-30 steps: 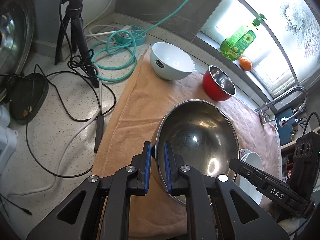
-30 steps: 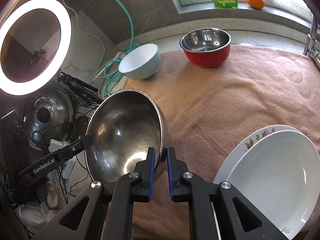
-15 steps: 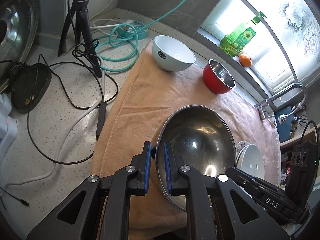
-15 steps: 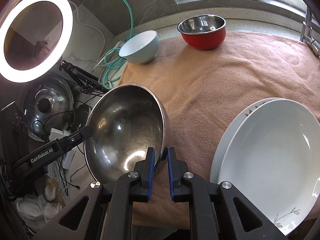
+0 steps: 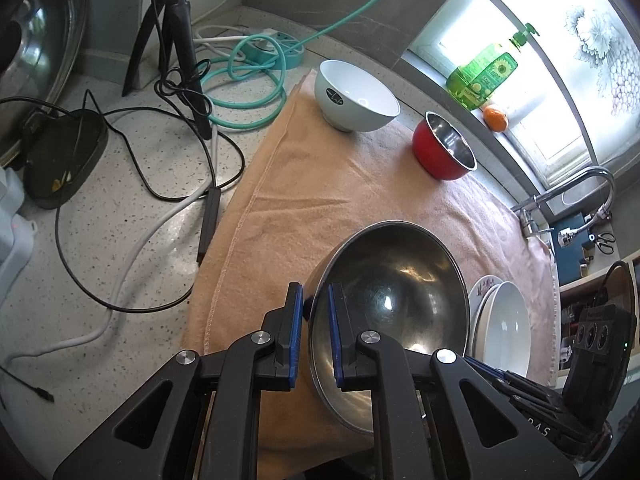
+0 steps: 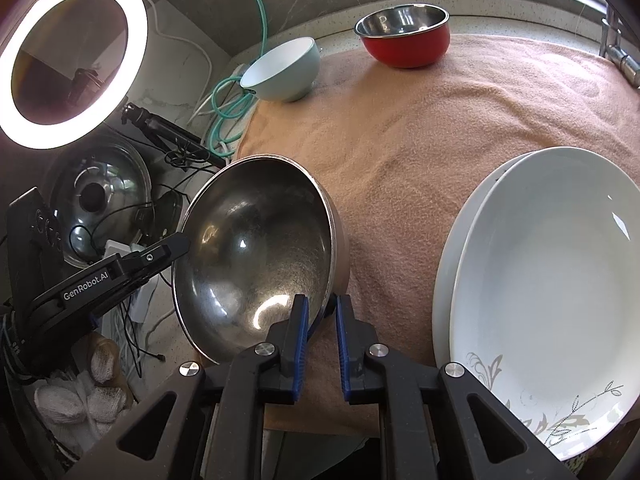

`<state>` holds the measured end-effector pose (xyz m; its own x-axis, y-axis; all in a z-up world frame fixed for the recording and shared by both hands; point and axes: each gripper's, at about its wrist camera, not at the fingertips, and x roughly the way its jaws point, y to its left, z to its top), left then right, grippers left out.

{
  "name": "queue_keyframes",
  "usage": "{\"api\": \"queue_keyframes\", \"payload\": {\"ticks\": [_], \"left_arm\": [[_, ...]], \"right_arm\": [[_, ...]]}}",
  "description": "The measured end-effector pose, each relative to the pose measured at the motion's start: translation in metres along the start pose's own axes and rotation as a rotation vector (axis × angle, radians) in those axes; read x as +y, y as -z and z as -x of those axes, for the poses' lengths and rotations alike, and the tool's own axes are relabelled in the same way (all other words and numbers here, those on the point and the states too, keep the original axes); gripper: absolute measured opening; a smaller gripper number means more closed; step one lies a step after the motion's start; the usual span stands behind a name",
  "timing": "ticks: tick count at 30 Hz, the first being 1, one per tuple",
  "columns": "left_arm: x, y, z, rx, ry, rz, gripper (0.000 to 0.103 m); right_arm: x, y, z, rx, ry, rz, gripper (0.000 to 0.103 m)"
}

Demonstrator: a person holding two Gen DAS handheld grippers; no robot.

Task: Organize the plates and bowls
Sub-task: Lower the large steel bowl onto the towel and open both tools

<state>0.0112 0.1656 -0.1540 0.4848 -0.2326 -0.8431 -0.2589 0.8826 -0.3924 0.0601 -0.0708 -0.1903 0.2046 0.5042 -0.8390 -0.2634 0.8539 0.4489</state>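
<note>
Both grippers hold one large steel bowl (image 5: 396, 304) above the near edge of the tan towel (image 5: 312, 200). My left gripper (image 5: 314, 300) is shut on its left rim. My right gripper (image 6: 322, 310) is shut on its opposite rim; the bowl (image 6: 256, 256) tilts towards the left in that view. A white bowl (image 5: 354, 96) and a red steel-lined bowl (image 5: 442, 152) stand at the towel's far end. Two stacked white plates (image 6: 544, 292) lie on the towel at the right, also seen in the left wrist view (image 5: 502, 320).
Left of the towel the speckled counter (image 5: 120, 240) carries cables, a green hose (image 5: 244, 80), a tripod (image 5: 176, 40) and a pot lid (image 6: 96, 208). A ring light (image 6: 68, 60) stands at the left. A faucet (image 5: 576, 196), soap bottle (image 5: 484, 72) and an orange (image 5: 495, 117) are by the window.
Both grippers have lifted the steel bowl and drawn it back towards the near edge; the far bowls look smaller and the plates larger in the right wrist view.
</note>
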Motion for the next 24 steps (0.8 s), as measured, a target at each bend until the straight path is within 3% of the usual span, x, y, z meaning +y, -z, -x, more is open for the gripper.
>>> {"api": "queue_keyframes", "payload": {"ticks": [24], "left_arm": [[0.0017,-0.0094,-0.0006,-0.013,0.007,0.012,0.012]], "right_arm": [[0.0041,0.007,0.0055,-0.001,-0.022,0.03,0.015]]}}
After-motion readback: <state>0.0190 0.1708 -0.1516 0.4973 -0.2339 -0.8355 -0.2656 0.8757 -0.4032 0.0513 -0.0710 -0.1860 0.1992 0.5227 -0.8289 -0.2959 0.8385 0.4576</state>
